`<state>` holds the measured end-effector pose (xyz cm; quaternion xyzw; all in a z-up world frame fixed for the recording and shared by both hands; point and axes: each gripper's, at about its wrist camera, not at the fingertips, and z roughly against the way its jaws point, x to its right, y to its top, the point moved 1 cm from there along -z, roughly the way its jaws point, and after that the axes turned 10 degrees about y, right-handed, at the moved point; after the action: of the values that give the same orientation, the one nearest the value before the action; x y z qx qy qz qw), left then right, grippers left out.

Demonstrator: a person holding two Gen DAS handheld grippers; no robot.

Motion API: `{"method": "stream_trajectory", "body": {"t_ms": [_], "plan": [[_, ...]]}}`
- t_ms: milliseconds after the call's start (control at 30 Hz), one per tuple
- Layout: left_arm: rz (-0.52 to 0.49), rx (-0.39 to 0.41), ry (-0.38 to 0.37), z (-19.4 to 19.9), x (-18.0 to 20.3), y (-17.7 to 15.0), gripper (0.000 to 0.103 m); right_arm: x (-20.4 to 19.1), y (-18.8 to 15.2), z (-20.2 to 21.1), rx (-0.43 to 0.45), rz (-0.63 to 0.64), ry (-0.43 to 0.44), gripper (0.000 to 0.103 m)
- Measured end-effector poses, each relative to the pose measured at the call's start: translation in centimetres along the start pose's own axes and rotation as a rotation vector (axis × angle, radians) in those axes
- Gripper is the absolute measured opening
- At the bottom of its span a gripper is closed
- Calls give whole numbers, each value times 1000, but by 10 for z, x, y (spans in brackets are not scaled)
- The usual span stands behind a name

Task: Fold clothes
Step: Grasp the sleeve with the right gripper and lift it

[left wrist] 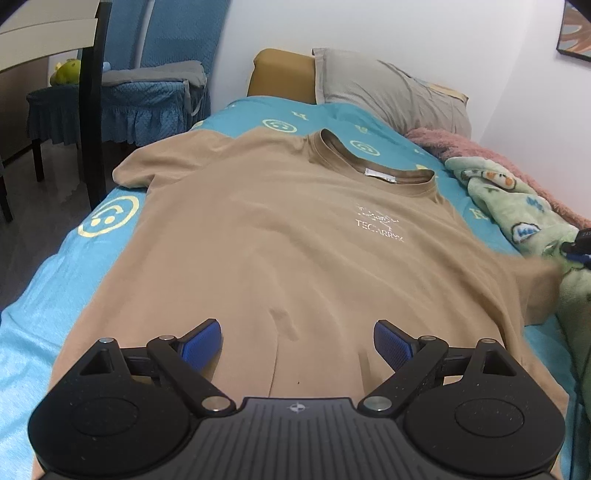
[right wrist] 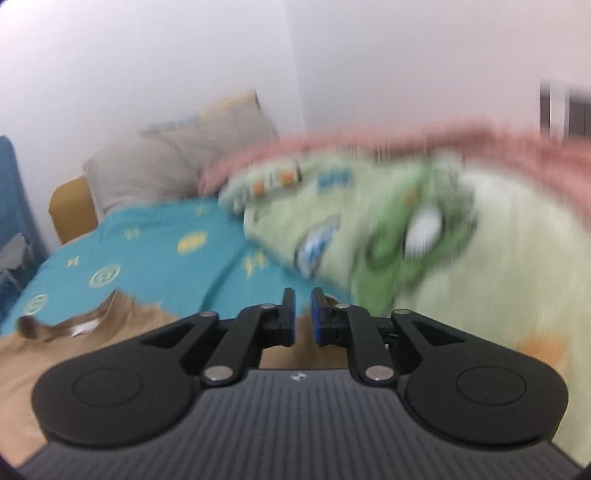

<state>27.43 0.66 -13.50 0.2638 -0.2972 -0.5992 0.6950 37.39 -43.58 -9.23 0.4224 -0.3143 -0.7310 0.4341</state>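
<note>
A tan T-shirt (left wrist: 277, 240) with a small white chest print lies face up and spread flat on the teal bed sheet (left wrist: 37, 295), its collar (left wrist: 373, 166) toward the headboard. My left gripper (left wrist: 297, 341) hovers open over the shirt's lower part, blue pads wide apart with only flat cloth below them. The right wrist view is blurred. There my right gripper (right wrist: 303, 314) shows a narrow gap between its pads with nothing in it, above the shirt's shoulder area (right wrist: 55, 354). A bit of the right gripper (left wrist: 578, 245) also shows at the right edge, beside the shirt's sleeve (left wrist: 535, 273).
A green patterned blanket (left wrist: 517, 206) and a pink fleece (left wrist: 480, 147) are bunched along the bed's right side by the wall. A grey pillow (left wrist: 388, 92) leans on a mustard headboard (left wrist: 280, 74). Blue-covered chairs (left wrist: 147, 96) and a dark-legged table (left wrist: 44, 33) stand left of the bed.
</note>
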Motion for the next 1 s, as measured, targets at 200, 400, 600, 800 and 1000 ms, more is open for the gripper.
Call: {"method": "stream_trajectory", "body": {"t_ms": [200,400,600,800,1000], "plan": [[-11,8,14,6,0,0,91,2,-20,30,-121,-228,199,91],[-30,18,20,11,1,-2,92,22,-91,4,-377,-583,195,91],[-15,8,28,8,-4,-2,92,25,-103,-17,-149,-626,219,92],[40,-36,6,-3,-11,-2,92,8,-96,-42,3,-474,190,91],[38,-31,-5,-9,-9,0,92,23,-77,-67,85,-452,101,51]]}}
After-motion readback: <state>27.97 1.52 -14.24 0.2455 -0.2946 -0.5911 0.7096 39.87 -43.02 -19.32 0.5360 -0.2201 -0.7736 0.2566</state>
